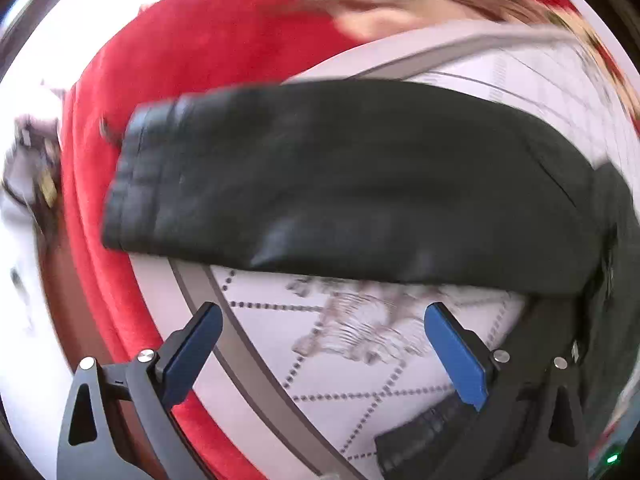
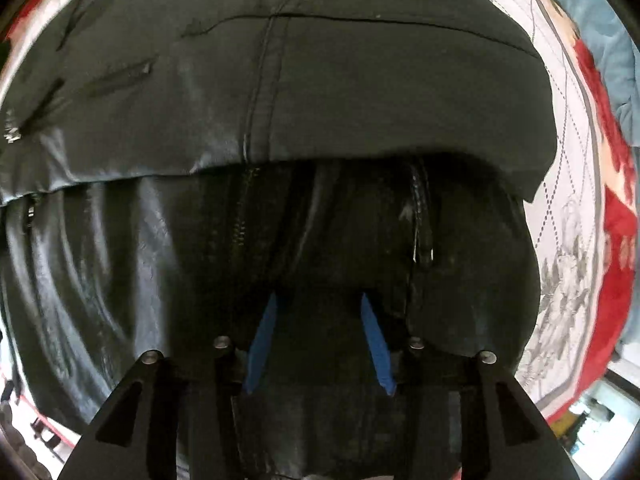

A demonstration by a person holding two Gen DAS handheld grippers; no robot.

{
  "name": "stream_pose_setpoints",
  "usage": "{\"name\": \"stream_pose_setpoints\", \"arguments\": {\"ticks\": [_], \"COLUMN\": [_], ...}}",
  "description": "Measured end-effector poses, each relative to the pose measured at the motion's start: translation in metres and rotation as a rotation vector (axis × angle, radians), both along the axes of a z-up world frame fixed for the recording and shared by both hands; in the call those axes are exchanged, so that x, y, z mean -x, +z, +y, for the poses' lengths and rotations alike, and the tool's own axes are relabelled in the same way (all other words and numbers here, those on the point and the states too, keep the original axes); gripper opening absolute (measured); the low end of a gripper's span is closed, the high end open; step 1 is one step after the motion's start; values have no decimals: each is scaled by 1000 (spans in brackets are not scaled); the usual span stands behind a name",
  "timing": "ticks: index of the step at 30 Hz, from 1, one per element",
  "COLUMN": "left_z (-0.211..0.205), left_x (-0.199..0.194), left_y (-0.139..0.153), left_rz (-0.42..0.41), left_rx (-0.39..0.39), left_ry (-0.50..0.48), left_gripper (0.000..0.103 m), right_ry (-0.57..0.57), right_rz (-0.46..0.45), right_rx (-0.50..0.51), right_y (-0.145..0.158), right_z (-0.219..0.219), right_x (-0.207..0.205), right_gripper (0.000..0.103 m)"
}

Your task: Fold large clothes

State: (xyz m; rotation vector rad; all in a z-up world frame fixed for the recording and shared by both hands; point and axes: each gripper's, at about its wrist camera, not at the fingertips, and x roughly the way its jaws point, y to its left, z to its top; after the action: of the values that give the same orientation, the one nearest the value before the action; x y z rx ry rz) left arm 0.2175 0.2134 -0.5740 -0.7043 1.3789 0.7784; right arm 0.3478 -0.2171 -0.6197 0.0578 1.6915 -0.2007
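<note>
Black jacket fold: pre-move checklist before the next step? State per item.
1. Left claw free and open: ok, nothing between its pads.
2. Right claw has a grip on the black jacket: cannot tell, fabric sits between the pads but a gap shows.
3. Sleeve folded across: ok, it lies over the white quilt.
4. Sleeve cuff on the quilt: not ok, it overhangs the red blanket.
5. Image sharpness: not ok, left wrist view is motion-blurred.
</note>
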Motion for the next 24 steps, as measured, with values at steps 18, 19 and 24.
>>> {"name": "stream_pose_setpoints", "arguments": {"ticks": [18, 19, 24], "left_z": [116, 120, 129], "left_x": [27, 22, -1], "left_y": [-13, -11, 28], "left_rz": [-188, -199, -233], "left_rx": [-7, -21, -162], "left_ry": [388, 379, 272], "left_gripper": [8, 5, 2], "right_ry": [-120, -124, -112], "right_rz": [-152, -164, -257], "right_rx": [-76, -63, 36], "right_y": [33, 37, 55], "right_z": [-6, 3, 41], "right_x": [46, 46, 58], "right_gripper": [56, 56, 56]}}
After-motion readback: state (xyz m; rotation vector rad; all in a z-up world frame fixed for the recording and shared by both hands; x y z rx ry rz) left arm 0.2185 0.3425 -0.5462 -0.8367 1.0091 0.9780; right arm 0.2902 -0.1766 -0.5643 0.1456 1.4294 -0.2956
